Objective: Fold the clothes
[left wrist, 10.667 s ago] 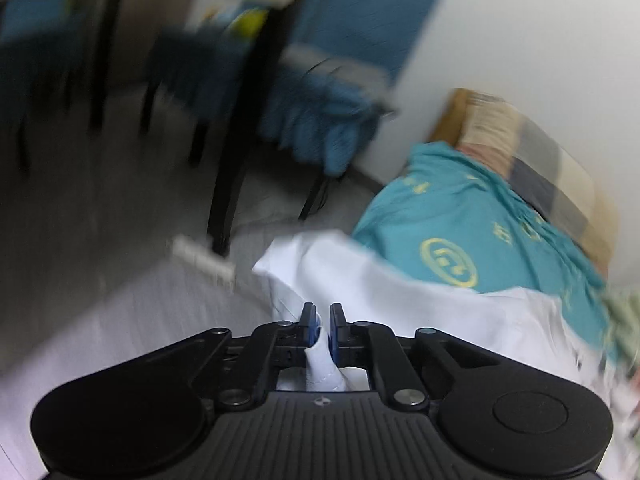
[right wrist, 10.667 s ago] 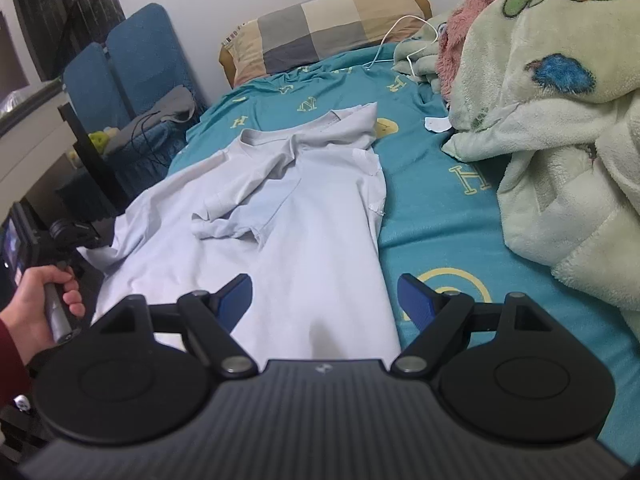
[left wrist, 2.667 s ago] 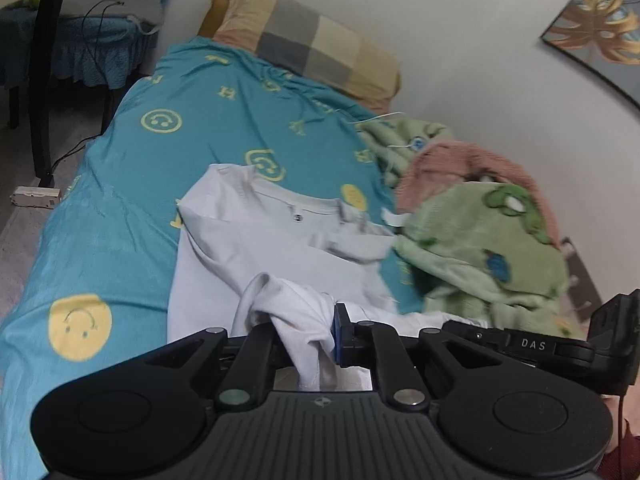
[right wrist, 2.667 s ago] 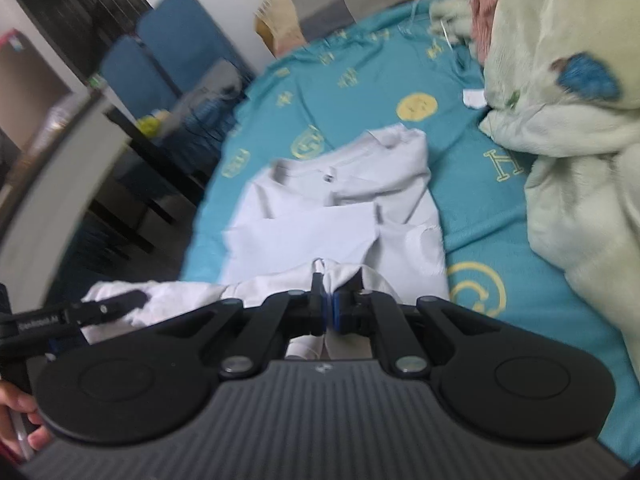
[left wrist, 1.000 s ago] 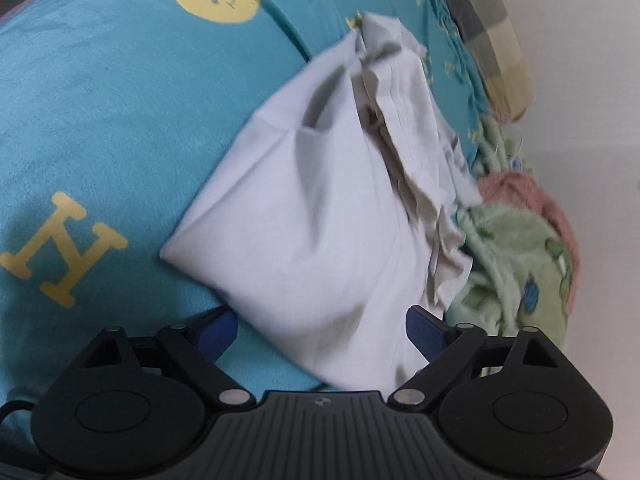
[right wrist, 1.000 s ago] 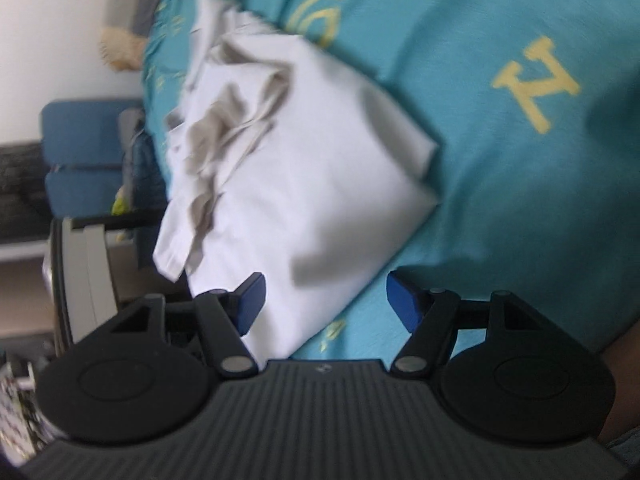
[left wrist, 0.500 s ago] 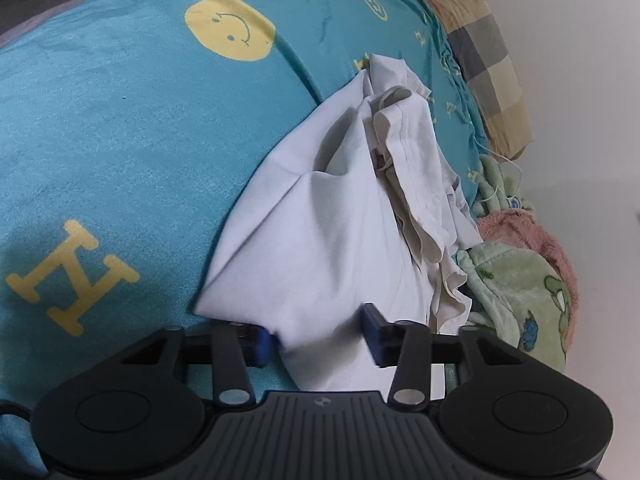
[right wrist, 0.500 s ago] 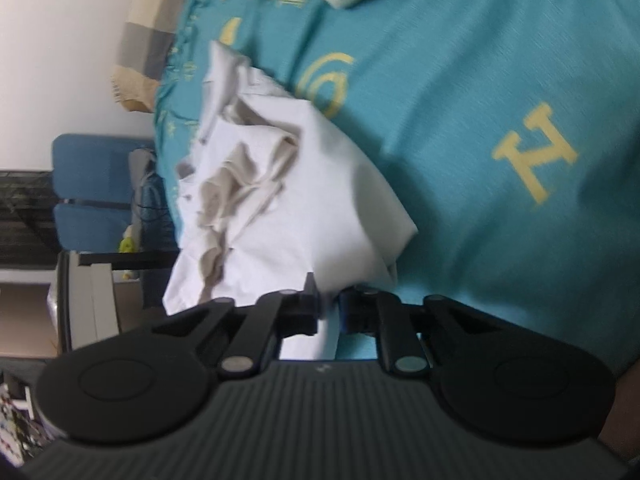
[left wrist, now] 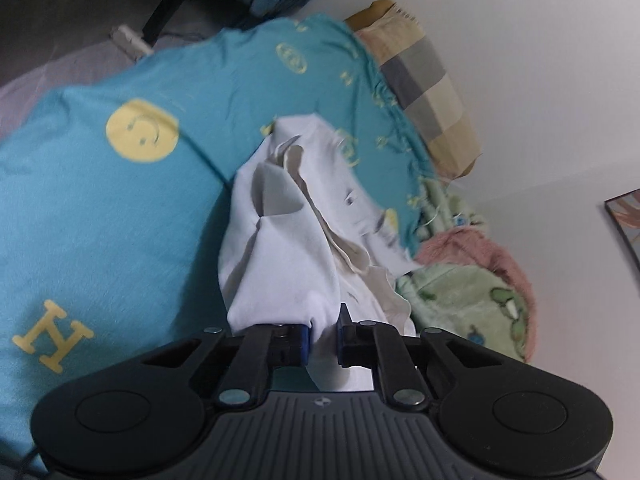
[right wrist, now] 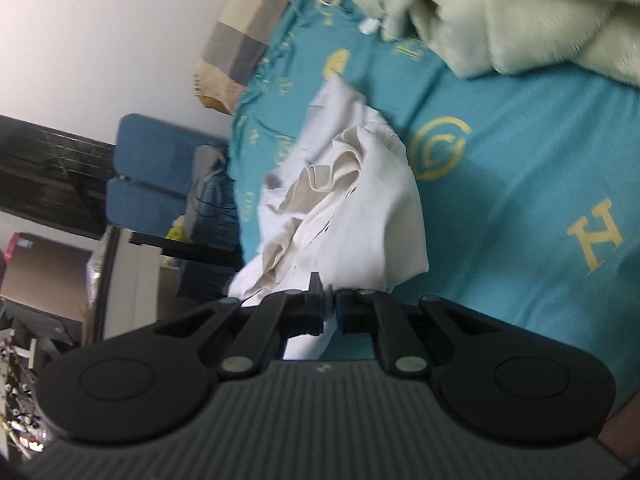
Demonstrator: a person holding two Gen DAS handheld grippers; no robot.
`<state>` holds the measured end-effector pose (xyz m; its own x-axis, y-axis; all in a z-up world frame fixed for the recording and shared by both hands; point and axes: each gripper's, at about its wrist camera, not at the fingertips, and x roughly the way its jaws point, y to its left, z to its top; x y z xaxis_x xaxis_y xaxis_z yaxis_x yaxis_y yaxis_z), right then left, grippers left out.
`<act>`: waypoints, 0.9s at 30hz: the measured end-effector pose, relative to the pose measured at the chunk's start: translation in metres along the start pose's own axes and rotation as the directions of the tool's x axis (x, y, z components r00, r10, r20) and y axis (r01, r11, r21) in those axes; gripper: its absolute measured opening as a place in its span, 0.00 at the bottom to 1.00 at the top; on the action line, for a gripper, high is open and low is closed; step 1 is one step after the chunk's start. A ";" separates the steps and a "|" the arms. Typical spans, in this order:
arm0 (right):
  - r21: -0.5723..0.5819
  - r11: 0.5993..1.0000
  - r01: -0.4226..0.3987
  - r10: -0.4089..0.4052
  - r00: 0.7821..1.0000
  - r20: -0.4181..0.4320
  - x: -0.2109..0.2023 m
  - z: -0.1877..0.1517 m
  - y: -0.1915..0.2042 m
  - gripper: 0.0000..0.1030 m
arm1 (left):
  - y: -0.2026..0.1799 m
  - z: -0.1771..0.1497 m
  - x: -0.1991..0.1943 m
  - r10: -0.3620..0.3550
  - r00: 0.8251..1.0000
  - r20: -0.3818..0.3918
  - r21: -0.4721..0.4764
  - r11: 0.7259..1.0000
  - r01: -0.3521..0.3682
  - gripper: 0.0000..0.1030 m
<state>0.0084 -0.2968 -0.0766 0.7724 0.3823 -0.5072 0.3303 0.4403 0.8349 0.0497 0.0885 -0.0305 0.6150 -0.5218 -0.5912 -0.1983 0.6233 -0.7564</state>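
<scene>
White shirt (left wrist: pixel 288 264) in both closed tongs

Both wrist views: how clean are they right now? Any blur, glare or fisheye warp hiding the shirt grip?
Left wrist view: motion smear on the white shirt far edge and the bedsheet; the left gripper, shut on cloth, stays sharp. Right wrist view: blurrier overall, the blanket smeared; the right gripper is readable, pinching the shirt. Both are tilted and fisheye-curved, dim, no glare.
</scene>
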 end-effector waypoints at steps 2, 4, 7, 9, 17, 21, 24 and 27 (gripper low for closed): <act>-0.020 1.000 -0.014 0.015 1.000 0.006 -0.014 0.000 0.012 0.08 | -0.016 -0.001 -0.015 -0.001 1.000 0.018 0.009 1.000 0.001 0.11; -0.036 0.999 -0.018 0.018 1.000 0.008 -0.031 -0.005 0.019 0.08 | -0.026 -0.005 -0.034 -0.009 1.000 0.029 0.014 1.000 0.008 0.11; -0.057 0.998 -0.014 0.014 1.000 0.010 -0.060 -0.016 0.024 0.08 | -0.034 -0.018 -0.063 -0.024 0.999 0.028 0.006 1.000 0.023 0.11; -0.071 0.997 -0.011 0.012 1.000 0.011 -0.079 -0.023 0.027 0.08 | -0.036 -0.030 -0.084 -0.026 0.999 0.020 0.008 1.000 0.026 0.11; -0.087 0.996 -0.004 0.005 1.000 0.010 -0.133 -0.042 0.033 0.08 | -0.037 -0.065 -0.134 -0.048 0.999 -0.018 -0.002 0.999 0.048 0.11; -0.064 0.998 -0.002 0.004 1.000 0.025 -0.118 -0.026 0.040 0.08 | -0.049 -0.041 -0.108 -0.053 0.998 -0.015 -0.008 0.999 0.053 0.11; -0.050 0.999 0.018 -0.015 0.999 0.047 -0.089 -0.002 0.049 0.08 | -0.060 -0.019 -0.079 -0.051 0.999 -0.012 -0.001 0.999 0.051 0.12; -0.009 0.999 0.051 -0.050 0.998 0.043 -0.048 0.026 0.047 0.08 | -0.065 0.008 -0.033 -0.023 1.000 -0.022 0.014 1.000 0.023 0.13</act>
<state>0.0012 -0.3155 -0.0080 0.7776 0.3240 -0.5389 0.3644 0.4662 0.8062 0.0480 0.0702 0.0402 0.6026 -0.5485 -0.5797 -0.1735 0.6189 -0.7661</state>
